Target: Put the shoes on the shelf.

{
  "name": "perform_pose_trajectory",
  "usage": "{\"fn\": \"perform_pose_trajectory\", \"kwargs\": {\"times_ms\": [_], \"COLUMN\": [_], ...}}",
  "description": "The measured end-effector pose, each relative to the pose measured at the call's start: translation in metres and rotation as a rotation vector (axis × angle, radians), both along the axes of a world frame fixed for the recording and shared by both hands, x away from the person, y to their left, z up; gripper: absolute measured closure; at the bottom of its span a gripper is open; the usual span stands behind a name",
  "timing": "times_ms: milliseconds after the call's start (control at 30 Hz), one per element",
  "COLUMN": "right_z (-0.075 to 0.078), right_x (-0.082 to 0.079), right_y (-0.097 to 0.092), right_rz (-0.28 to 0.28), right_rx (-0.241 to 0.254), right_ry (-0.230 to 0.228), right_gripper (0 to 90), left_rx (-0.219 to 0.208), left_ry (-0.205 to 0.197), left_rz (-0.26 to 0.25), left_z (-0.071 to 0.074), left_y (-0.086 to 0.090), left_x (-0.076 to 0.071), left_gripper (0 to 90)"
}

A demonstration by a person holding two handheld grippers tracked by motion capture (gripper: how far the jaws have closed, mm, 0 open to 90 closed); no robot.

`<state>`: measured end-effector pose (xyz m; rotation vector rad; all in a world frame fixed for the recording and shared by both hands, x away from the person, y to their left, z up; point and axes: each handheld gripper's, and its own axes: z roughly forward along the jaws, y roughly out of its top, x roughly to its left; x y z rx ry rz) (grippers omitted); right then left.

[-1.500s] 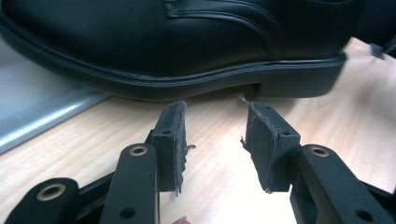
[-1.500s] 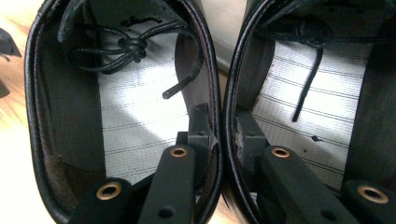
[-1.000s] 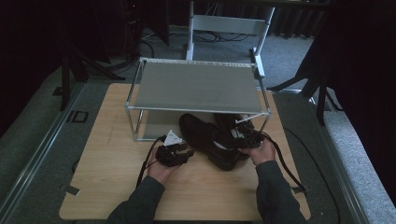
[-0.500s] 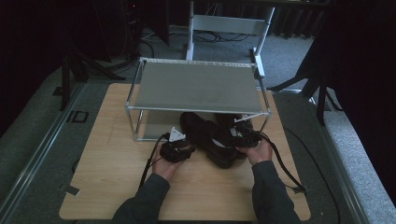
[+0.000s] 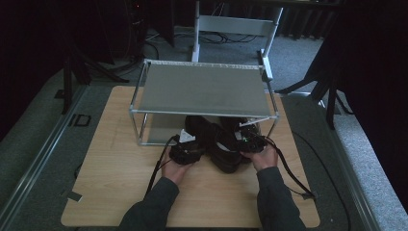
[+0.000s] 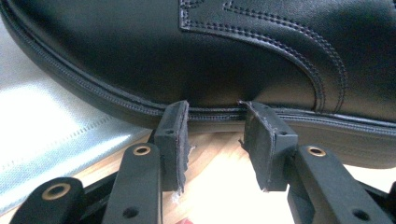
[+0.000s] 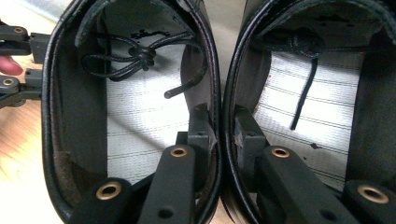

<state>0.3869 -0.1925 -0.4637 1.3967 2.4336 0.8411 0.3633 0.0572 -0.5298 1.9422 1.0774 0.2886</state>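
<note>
my right gripper (image 7: 218,122) was pinched on the pair of black shoes (image 5: 222,140): one jaw stood inside the left-hand shoe (image 7: 130,107) of its view, the other inside the right-hand shoe (image 7: 317,102), and the two inner collar walls were squeezed together between the pads. a knotted lace (image 7: 135,58) lay in the first shoe, a loose lace end (image 7: 303,93) hung in the second. both showed pale ribbed insoles.

my left gripper (image 6: 214,121) stood with its jaws spread and nothing clamped. they had just been opening a little. the fingertips (image 6: 173,135) met the welt on the outer side of the shoe (image 6: 233,56), right at the stitched seam above the sole. bare tabletop showed in the gap between the pads.

all places below taken from the metal rack (image 5: 202,89). in the high view the shoes sat at the rack's front edge, toes pushed in under its top shelf, heels sticking out toward me. the left gripper (image 5: 186,150) was just in front of the rack's front left leg, beside the shoes. the right gripper (image 5: 245,142) was in front of the rack's right half, on the heels. the rack stood on the far half of the wooden table (image 5: 120,192), and my hands came in from the near side. a white frame (image 5: 235,24) stood behind the rack, off the table.
</note>
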Motion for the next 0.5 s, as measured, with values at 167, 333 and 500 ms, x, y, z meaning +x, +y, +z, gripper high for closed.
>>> {"fn": "perform_pose_trajectory", "kwargs": {"times_ms": [167,333,500], "right_z": [0.001,-0.003,-0.007], "right_x": [-0.001,-0.003,-0.002], "right_y": [0.001,0.005,0.008], "right_rz": [-0.02,-0.052,-0.096], "right_rx": [-0.001,-0.01,0.013], "right_ry": [-0.012,-0.038,-0.046], "right_gripper": [80.3,80.4,80.3], "left_rx": [0.004,0.019,0.015], "left_ry": [0.001,0.003,0.002], "left_rz": [0.002,0.018,0.047], "left_z": [0.001,-0.001,-0.002], "left_y": [-0.003,-0.008,-0.008], "left_x": [0.008,0.016,0.024], "left_gripper": [62.8,65.3,67.0]}}
